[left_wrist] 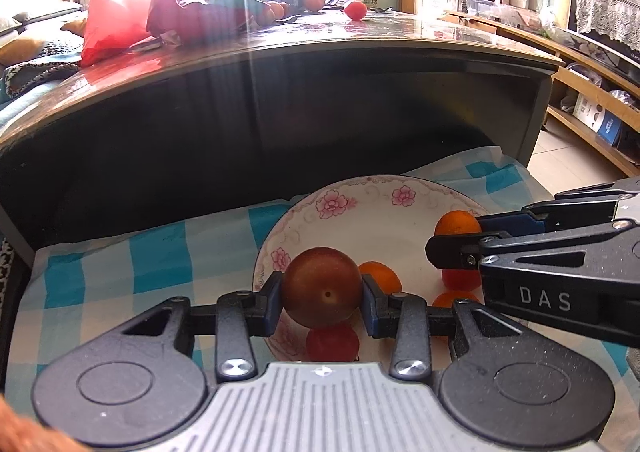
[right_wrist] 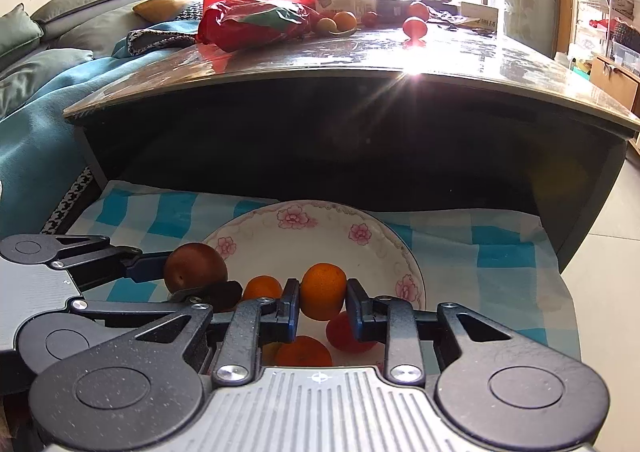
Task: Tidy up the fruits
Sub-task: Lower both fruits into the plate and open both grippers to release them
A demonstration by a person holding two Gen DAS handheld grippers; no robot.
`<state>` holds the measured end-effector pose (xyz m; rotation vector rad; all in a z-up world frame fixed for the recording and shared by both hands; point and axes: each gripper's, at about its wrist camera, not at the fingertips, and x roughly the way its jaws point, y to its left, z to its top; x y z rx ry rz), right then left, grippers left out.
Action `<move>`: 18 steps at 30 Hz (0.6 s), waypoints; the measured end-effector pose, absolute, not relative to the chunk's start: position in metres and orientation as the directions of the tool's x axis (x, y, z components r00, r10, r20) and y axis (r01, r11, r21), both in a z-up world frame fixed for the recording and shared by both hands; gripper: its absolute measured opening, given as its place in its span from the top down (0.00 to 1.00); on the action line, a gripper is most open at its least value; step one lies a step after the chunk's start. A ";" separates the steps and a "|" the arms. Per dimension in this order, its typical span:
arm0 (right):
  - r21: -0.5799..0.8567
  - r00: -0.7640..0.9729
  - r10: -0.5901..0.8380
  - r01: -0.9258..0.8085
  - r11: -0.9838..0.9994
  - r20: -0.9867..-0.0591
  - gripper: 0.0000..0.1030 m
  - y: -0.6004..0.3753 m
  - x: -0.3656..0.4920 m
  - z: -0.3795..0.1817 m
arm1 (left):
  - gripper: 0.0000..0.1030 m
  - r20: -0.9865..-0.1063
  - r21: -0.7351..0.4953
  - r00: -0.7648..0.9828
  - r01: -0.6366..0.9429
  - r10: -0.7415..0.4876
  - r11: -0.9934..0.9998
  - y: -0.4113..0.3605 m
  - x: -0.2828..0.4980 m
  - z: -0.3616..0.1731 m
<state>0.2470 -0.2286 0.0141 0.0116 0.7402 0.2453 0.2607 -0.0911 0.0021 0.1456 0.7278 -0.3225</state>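
A white floral bowl sits on a blue checked cloth, with several small orange and red fruits in it. My left gripper is shut on a brown-red plum above the bowl's near rim. My right gripper is shut on a small orange above the bowl. The right gripper also shows from the right in the left wrist view. The left gripper with the plum shows in the right wrist view.
A dark table rises behind the cloth, carrying a red plastic bag, loose fruits and boxes. A sofa with blue blankets lies left. Wooden shelving stands right.
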 end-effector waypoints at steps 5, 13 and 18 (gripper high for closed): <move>0.136 0.705 0.249 -0.214 0.967 -0.664 0.76 -0.235 0.253 0.011 | 0.55 -0.664 0.011 0.703 0.347 -0.253 0.938 -0.091 0.263 0.001; 0.154 0.712 0.252 -0.201 0.967 -0.655 0.76 -0.237 0.253 0.009 | 0.53 -0.662 0.002 0.705 0.343 -0.256 0.939 -0.090 0.265 0.001; 0.161 0.715 0.249 -0.191 0.968 -0.653 0.72 -0.241 0.255 0.008 | 0.53 -0.655 -0.012 0.706 0.347 -0.269 0.938 -0.088 0.267 0.001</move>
